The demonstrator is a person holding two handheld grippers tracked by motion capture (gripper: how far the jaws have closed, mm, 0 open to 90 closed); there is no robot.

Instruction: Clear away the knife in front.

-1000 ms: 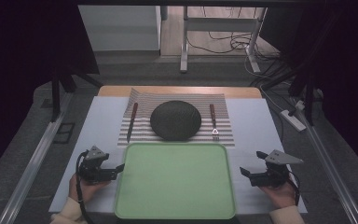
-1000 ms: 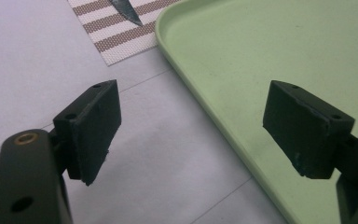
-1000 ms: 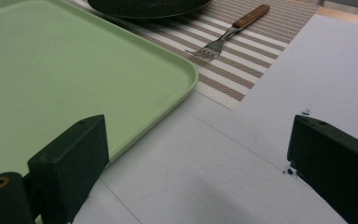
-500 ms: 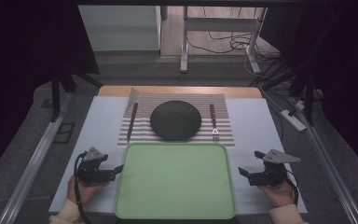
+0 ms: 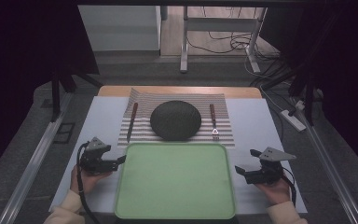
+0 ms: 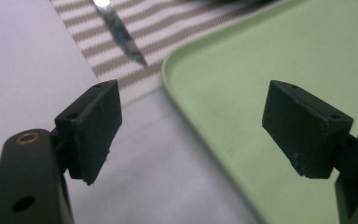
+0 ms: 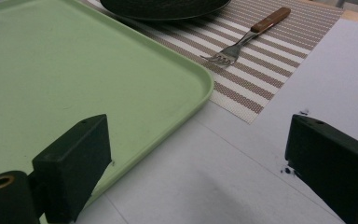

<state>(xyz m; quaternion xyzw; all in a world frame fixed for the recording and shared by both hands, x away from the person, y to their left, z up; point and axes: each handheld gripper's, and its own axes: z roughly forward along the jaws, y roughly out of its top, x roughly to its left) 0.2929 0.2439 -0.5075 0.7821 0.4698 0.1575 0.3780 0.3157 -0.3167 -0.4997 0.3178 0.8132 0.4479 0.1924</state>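
A light green tray (image 5: 175, 179) lies empty at the front middle of the white table. My left gripper (image 5: 120, 160) is open at the tray's left rim. In the left gripper view the gripper (image 6: 198, 130) straddles that rim, one jaw over the tray (image 6: 270, 60), the other over the table. My right gripper (image 5: 239, 171) is open just off the right rim. In the right gripper view the gripper (image 7: 203, 168) holds nothing; its left jaw overlaps the tray (image 7: 74, 70) edge.
Behind the tray, a striped placemat (image 5: 223, 135) carries a dark round plate (image 5: 175, 120), a wooden-handled knife (image 5: 131, 121) on its left and a fork (image 5: 213, 121) on its right. The fork (image 7: 247, 39) lies close to the tray's far right corner.
My right gripper has slid a little left, closer to the tray's right rim. The left gripper has barely moved. Both stay open.
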